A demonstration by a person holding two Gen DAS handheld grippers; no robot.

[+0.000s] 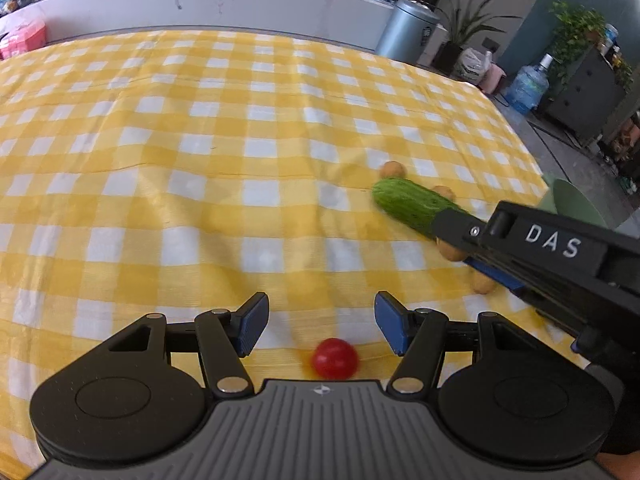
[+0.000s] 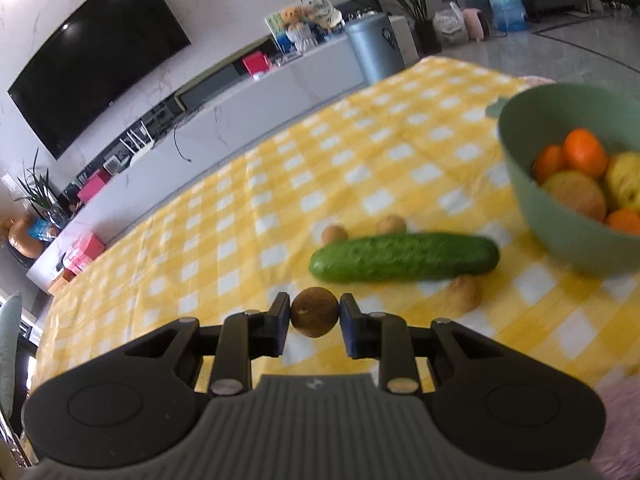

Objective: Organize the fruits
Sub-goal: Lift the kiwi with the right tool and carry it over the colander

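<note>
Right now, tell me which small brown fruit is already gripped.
The small brown fruit clamped between the right gripper's jaws. The other three lie loose on the cloth around the cucumber.

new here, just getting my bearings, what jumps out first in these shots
The cucumber lies across the yellow checked cloth, small brown fruits around it. The right hand-held gripper pinches one brown fruit; a green bowl of oranges sits right. A red tomato lies below the open left hand-held gripper.

Checked tablecloth (image 2: 248,216) carries cucumber (image 2: 404,258), green bowl (image 2: 560,236), cherry tomato (image 1: 335,358).
</note>
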